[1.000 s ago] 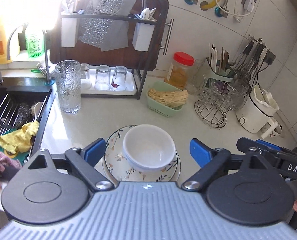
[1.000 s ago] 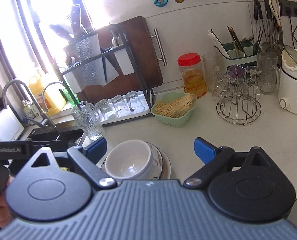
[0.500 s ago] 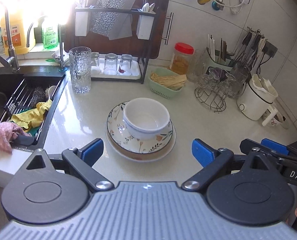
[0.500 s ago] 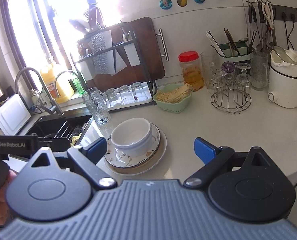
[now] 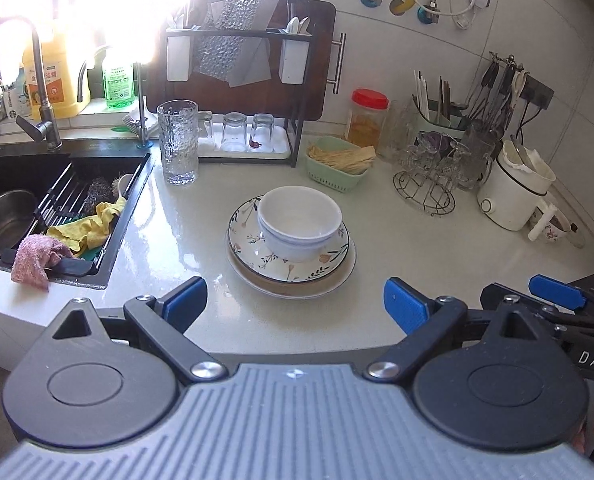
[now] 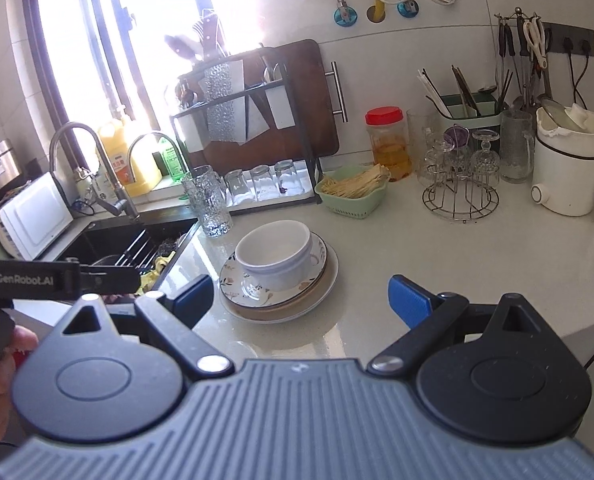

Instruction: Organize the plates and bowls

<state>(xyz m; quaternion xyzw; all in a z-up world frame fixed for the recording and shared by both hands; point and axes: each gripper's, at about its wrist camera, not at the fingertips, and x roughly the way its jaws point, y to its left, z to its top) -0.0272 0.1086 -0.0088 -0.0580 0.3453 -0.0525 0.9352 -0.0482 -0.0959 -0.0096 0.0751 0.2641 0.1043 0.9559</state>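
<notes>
White bowls [image 5: 299, 224] sit nested in a stack on a floral plate [image 5: 253, 240], which rests on larger plain plates [image 5: 297, 288] on the pale countertop. The stack also shows in the right wrist view, with the bowls [image 6: 275, 250] on the floral plate [image 6: 257, 292]. My left gripper [image 5: 295, 304] is open and empty, held back from the stack near the counter's front edge. My right gripper [image 6: 301, 296] is open and empty, also short of the stack. The right gripper's tip shows at the right of the left wrist view [image 5: 557, 296].
A tall glass [image 5: 177, 142] stands left behind the stack, beside a black sink [image 5: 29, 204] with cloths. A green basket [image 5: 339, 166], a glass rack [image 5: 425, 188], a red-lidded jar [image 5: 367, 120], a white kettle [image 5: 515, 188] and a dish rack [image 5: 241, 80] line the back.
Both grippers have pulled back and up from the stack of bowls and plates, which now lies farther ahead. Both stay open and empty.
</notes>
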